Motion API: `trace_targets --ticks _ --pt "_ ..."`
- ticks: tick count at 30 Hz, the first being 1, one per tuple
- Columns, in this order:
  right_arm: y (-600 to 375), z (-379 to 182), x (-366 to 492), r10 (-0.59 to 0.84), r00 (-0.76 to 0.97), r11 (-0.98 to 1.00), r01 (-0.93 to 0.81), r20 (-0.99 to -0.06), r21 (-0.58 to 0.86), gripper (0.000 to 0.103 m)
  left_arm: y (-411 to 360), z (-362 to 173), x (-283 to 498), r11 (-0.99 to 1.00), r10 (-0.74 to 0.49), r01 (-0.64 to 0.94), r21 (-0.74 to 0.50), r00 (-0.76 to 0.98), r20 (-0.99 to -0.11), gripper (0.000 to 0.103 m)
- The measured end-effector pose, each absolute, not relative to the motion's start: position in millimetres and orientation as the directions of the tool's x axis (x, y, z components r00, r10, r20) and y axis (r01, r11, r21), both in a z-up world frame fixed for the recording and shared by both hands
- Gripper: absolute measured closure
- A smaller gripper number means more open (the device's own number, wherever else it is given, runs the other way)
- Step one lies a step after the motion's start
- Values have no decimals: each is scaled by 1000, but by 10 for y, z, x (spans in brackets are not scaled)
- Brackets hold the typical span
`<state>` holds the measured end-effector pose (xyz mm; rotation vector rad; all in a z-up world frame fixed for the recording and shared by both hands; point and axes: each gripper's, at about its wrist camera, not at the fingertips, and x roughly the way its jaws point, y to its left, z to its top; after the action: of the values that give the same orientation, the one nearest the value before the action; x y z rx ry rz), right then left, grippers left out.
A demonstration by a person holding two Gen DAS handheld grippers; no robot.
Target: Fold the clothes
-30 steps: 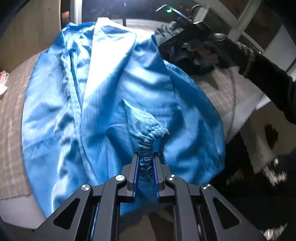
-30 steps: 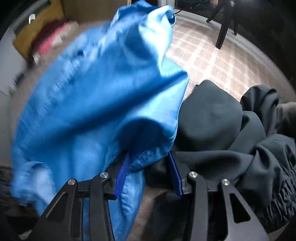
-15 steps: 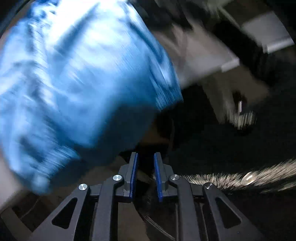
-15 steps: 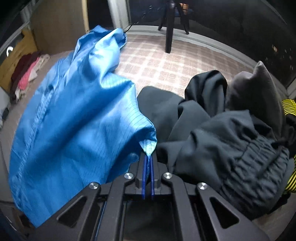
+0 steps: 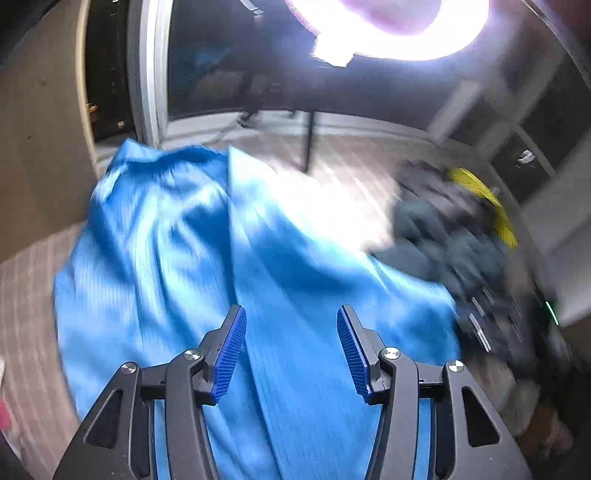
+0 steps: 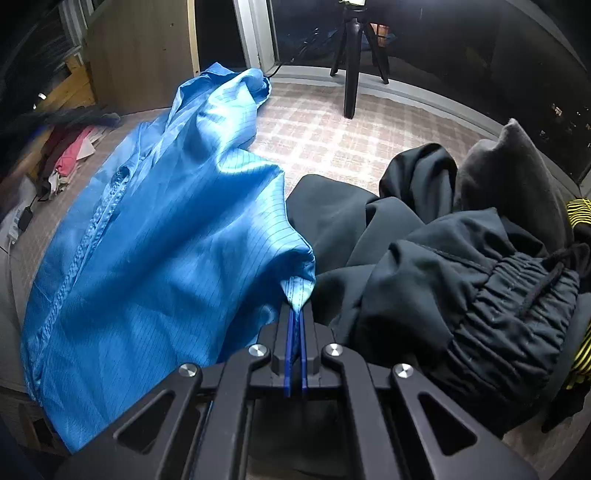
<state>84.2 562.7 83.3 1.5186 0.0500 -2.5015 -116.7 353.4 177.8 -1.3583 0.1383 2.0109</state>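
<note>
A shiny blue jacket [image 6: 159,236] with a front zip lies spread over a checked bed cover [image 6: 332,140]. My right gripper [image 6: 294,314] is shut on a corner of the blue jacket at its right edge. In the left wrist view, which is motion-blurred, the same blue jacket [image 5: 207,266] lies under my left gripper [image 5: 291,343], whose jaws stand wide open and hold nothing. The right gripper shows as a dark blur [image 5: 495,325] at the jacket's right edge.
A pile of dark clothes [image 6: 461,266] with a yellow-striped item [image 6: 578,210] lies right of the jacket, also in the left wrist view [image 5: 450,236]. A tripod [image 6: 352,62] stands behind the bed. Pink clothes [image 6: 70,155] lie at the left. A bright lamp [image 5: 391,26] glares overhead.
My left gripper let go of the blue cuff, swung away and came back over the jacket with its jaws wide open. My right gripper closed on the jacket's corner and stays shut.
</note>
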Motion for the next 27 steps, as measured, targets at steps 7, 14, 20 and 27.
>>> trace_targets --ticks 7,14,20,27 --pt "5699 735 805 -199 -439 -969 220 -876 110 100 3926 1395 -2042 -785 467 -523 -332 -147 -872 46" --pt "5694 717 773 -218 -435 -963 243 -874 119 100 4088 1359 -2429 -780 463 -526 -339 -119 -879 45" --pt "5765 870 833 -230 -525 -967 218 -820 131 101 3844 1584 -2408 -821 451 -497 -280 -265 -853 101" --pt "5918 779 738 -220 -531 -975 157 -819 159 101 3831 1287 -2564 -893 315 -425 -150 -351 -882 88"
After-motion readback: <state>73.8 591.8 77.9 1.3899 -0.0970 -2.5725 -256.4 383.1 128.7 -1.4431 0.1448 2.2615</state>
